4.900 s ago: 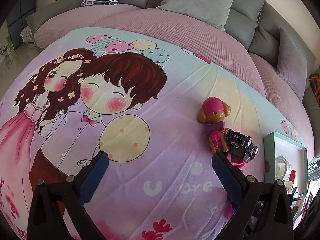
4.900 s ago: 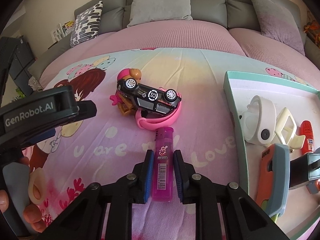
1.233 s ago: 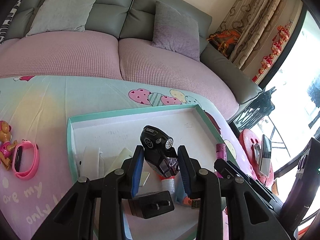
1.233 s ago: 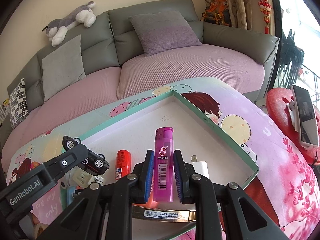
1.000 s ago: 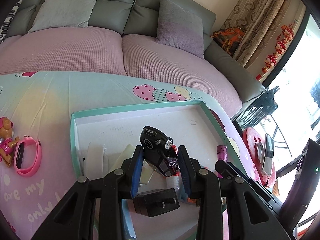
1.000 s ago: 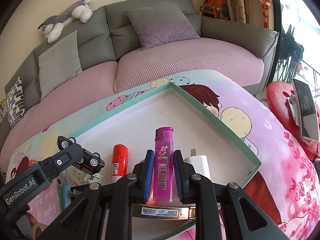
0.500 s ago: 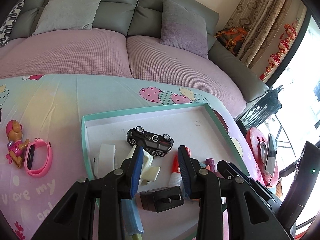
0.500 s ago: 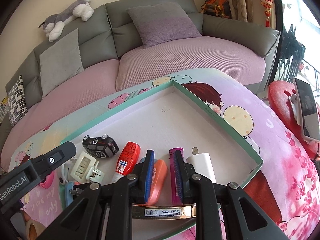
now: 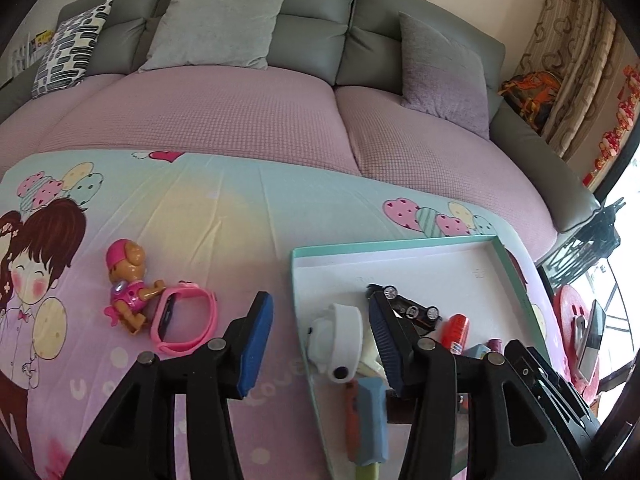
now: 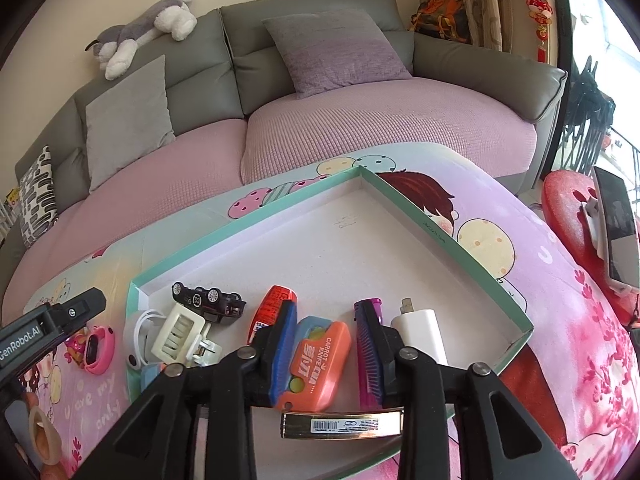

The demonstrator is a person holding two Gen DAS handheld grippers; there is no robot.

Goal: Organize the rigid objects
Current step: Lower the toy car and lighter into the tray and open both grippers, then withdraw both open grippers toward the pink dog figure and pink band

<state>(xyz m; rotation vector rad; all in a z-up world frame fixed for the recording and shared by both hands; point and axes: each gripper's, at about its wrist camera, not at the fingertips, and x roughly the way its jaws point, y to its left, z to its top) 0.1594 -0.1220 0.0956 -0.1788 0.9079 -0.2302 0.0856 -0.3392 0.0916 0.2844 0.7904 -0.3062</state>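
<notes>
The teal-rimmed white tray (image 10: 440, 236) lies on the cartoon bedsheet. In it are a black toy car (image 10: 208, 300) on its roof, a red tube (image 10: 268, 312), an orange carrot knife (image 10: 320, 360), a purple lighter (image 10: 372, 306) and a white charger (image 10: 424, 332). My right gripper (image 10: 326, 340) hangs over the tray with its jaws opening. The lighter lies loose against its right pad and the orange knife rests below the gap. My left gripper (image 9: 320, 336) straddles the tray's left rim (image 9: 298, 300), jaws opening and empty. The car (image 9: 412, 308) sits just beyond its right finger.
A pink watch (image 9: 188, 320) and a toy dog figure (image 9: 124, 280) lie on the sheet left of the tray. A white clip (image 10: 180, 332) and a blue cutter (image 9: 372, 420) crowd the tray's near corner. A red stool with a phone (image 10: 616, 232) stands at the right.
The right gripper opened and let the purple lighter drop into the tray. The left gripper released the car, swung left toward the tray's edge and opened wider.
</notes>
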